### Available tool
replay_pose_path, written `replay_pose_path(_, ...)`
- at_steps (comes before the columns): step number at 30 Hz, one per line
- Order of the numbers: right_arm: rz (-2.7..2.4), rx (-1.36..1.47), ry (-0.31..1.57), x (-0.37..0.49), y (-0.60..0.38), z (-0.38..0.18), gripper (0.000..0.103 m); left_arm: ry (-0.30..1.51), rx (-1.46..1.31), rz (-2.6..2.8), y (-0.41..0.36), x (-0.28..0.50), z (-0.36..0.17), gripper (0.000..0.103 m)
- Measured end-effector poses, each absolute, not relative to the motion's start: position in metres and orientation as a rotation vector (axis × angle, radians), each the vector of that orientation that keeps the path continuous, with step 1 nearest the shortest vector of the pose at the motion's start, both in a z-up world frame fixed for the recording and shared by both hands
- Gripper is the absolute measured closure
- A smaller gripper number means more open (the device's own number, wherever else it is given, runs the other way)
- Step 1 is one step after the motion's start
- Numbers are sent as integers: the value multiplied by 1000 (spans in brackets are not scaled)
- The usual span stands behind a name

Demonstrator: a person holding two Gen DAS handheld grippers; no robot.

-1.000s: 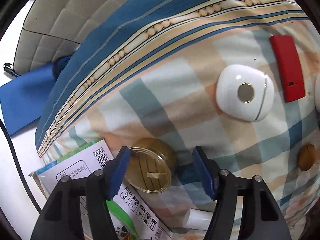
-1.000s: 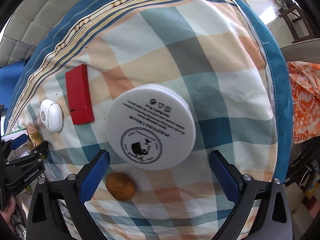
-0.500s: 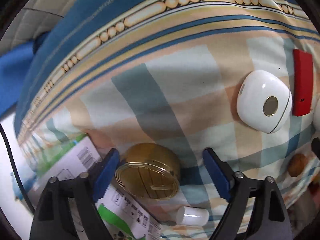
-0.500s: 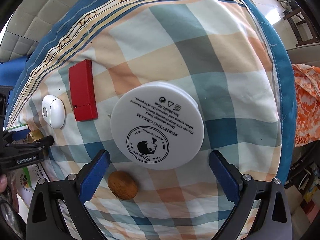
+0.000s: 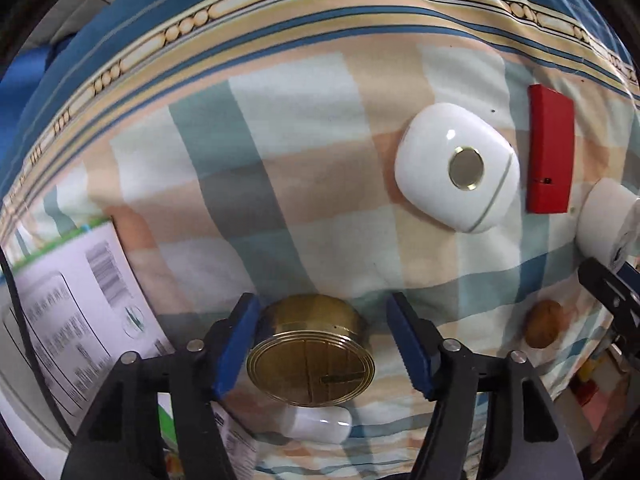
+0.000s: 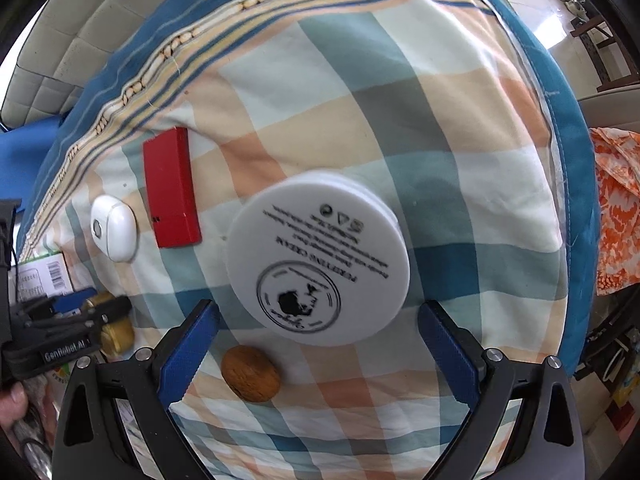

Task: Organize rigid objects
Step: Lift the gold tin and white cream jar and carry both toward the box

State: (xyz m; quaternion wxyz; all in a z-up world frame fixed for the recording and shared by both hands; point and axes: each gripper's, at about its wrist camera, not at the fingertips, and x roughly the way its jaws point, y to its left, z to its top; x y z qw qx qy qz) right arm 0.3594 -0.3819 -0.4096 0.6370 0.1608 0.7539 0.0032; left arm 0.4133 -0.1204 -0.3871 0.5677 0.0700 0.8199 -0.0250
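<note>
A round gold tin (image 5: pixel 311 356) lies on the plaid blanket (image 5: pixel 280 160), between the open jaws of my left gripper (image 5: pixel 324 346); the left pad is close to it, the right pad apart. A large white cream jar (image 6: pixel 320 260) lies on its side just ahead of my open right gripper (image 6: pixel 316 354). A brown nut (image 6: pixel 250 379) lies by the right gripper's left finger. A white rounded case (image 5: pixel 456 172) and a red flat box (image 5: pixel 550 148) lie beyond. The left gripper also shows in the right wrist view (image 6: pixel 72 320).
A white printed carton (image 5: pixel 72 320) lies left of the gold tin. A small white bottle (image 5: pixel 320 424) lies under the left gripper. An orange patterned cloth (image 6: pixel 616 208) hangs at the right. A padded headboard (image 6: pixel 100 28) stands behind the blanket.
My left gripper has moved in around the gold tin and its jaws have narrowed. The white jar has shifted slightly up and right in the right wrist view.
</note>
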Motion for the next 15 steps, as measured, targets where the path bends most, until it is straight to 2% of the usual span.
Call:
replay_pose_path(6, -18, 365, 1708, 371, -380, -411, 4, 1931, 157, -67, -120, 396, -388, 30)
replay_pose_path(9, -50, 313, 1715, 379, -376, -417, 19, 1931, 168, -55, -118, 388, -391, 30)
replay_pose_path(11, -79, 267, 1703, 380, -376, -415, 34, 1918, 168, -54, -116, 384, -391, 31)
replay_pose_path(12, -76, 263, 1699, 380, -376, -414, 36, 1904, 172, -54, -117, 381, -389, 33)
replay_pose_path(13, -70, 261, 1699, 380, -377, -413, 36, 1892, 184, -51, -116, 378, -388, 40)
replay_pose_path(15, -64, 250, 1697, 378, -377, -412, 36, 1879, 189, -54, -120, 365, -383, 40)
